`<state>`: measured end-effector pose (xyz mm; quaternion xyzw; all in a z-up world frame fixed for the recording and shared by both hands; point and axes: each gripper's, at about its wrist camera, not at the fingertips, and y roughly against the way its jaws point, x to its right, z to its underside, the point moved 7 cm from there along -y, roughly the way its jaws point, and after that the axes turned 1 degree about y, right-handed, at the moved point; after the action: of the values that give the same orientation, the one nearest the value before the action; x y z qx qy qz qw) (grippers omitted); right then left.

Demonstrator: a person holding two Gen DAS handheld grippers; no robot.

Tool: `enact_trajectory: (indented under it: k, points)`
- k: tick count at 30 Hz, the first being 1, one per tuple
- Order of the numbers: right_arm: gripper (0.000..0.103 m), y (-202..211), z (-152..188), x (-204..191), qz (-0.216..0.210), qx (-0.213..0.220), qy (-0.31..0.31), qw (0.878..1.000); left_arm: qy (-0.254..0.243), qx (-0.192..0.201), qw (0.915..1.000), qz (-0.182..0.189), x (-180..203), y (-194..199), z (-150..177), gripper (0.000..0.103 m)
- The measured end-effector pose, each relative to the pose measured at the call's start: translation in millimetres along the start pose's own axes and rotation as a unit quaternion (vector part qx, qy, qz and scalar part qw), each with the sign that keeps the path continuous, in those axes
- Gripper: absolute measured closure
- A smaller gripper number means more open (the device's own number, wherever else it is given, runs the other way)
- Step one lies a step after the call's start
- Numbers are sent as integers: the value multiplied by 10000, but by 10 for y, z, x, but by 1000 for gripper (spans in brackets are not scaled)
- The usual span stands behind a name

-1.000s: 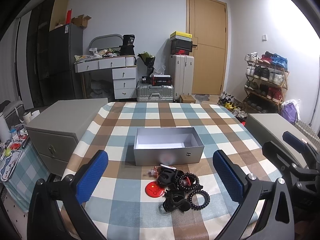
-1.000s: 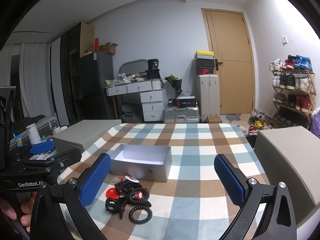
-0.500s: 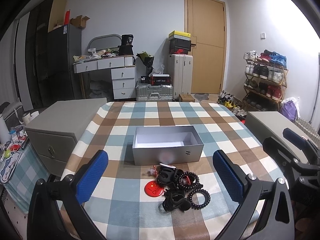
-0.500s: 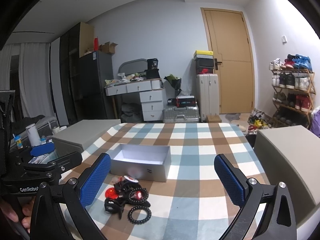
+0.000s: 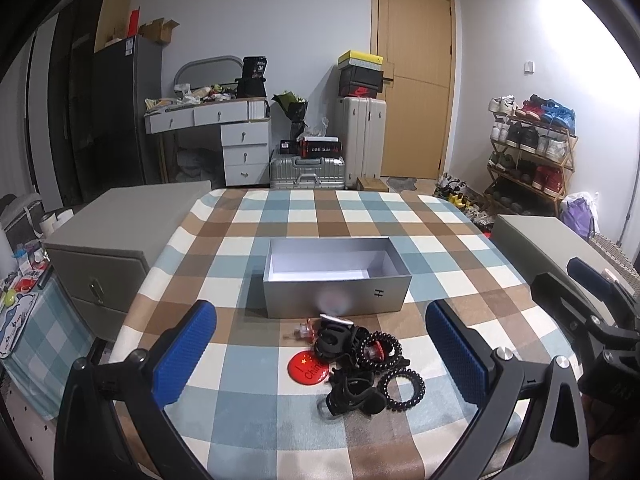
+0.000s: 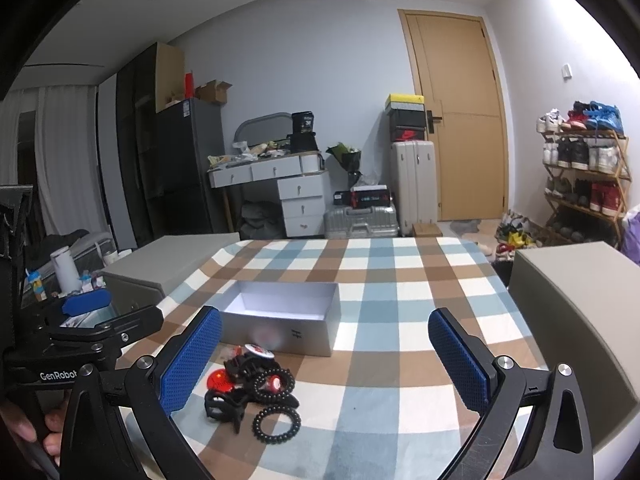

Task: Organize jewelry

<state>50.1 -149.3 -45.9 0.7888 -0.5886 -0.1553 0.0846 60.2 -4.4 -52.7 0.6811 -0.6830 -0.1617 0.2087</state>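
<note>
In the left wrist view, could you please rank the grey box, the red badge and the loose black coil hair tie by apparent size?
1. grey box, by far.
2. red badge and black coil hair tie: about alike, so unranked.

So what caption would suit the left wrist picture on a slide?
Open left gripper above a pile of hair ties and clips before an empty grey box.

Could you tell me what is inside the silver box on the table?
The silver box shows only a bare white floor and walls; its near wall hides a strip of floor. The hair accessories lie outside, in front.
</note>
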Motion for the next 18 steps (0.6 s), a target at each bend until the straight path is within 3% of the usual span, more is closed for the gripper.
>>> enact_trajectory:
  k: [6,18]
  points:
    - [0,-130,139,50,29,-187,-55,9998,70,-333,9992,197,-76,-168,189,1]
    - [0,-426,438,203,-77,-491,-278,9984,58,-1115,9878,1087,46,-409,618,4]
